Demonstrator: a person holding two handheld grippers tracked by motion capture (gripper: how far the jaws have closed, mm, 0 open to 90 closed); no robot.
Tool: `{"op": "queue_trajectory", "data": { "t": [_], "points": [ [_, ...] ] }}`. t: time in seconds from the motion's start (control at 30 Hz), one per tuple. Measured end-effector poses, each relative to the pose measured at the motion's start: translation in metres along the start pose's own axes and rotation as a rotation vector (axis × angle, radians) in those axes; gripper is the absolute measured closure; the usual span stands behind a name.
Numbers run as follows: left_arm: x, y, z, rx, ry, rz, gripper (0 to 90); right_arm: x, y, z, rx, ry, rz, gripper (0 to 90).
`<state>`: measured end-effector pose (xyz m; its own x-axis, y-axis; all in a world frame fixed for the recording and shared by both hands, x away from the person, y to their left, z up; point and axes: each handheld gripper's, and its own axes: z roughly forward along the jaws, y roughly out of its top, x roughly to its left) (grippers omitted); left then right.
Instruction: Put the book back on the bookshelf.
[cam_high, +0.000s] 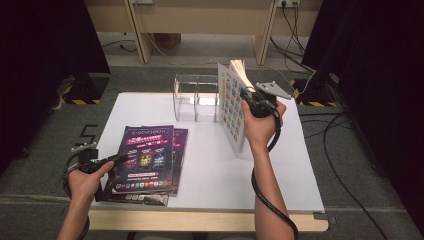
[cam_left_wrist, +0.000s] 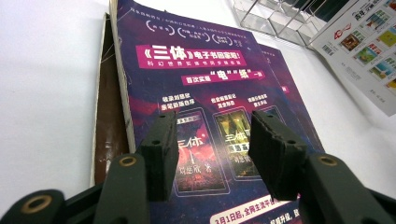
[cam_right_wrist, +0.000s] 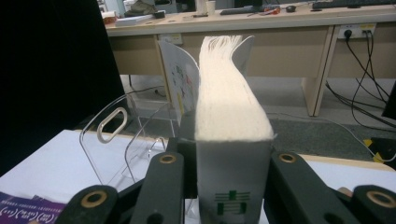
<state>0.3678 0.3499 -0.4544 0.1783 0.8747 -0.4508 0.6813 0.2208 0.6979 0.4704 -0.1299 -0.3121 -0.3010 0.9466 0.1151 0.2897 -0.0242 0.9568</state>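
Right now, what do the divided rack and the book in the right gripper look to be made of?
Rack: clear glossy plastic, probably acrylic; the floor shows through its walls. Book: paper, with matte cream page edges fanning out above a smooth grey cover, clamped by the right gripper.

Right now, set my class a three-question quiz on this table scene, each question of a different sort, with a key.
1. True or false: the right gripper holds a thick magazine upright, clamped at its spine.
2. Multiple choice: the left gripper has its jaws (a) shut on a magazine, (b) open above the purple magazine stack, (c) inside the clear acrylic rack.
3. Fill in: the clear acrylic rack stands at the ___ edge of the white tabletop, seen from the person's side.

Key: 1 true; 2 b; 3 far.
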Motion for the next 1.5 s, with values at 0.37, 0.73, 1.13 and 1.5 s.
{"op": "queue_trajectory", "data": {
  "t": [0.37,0.73,1.13,1.5],
  "points": [
    [0.001,0.000,0.000,0.002,0.004,0.006,51.5,0.003,0.011,0.013,-0.020,-0.018,-0.007,74.2],
    [0.001,0.001,-0.001,0.000,0.009,0.010,51.4,0.005,0.016,0.023,-0.030,-0.024,-0.007,74.2],
    [0.001,0.001,-0.001,-0.001,0.011,0.009,51.5,0.005,0.022,0.032,-0.038,-0.036,-0.014,74.2],
    [0.001,0.001,-0.002,-0.004,0.006,0.008,51.5,0.004,0.024,0.039,-0.043,-0.039,-0.007,74.2]
  ]
}}
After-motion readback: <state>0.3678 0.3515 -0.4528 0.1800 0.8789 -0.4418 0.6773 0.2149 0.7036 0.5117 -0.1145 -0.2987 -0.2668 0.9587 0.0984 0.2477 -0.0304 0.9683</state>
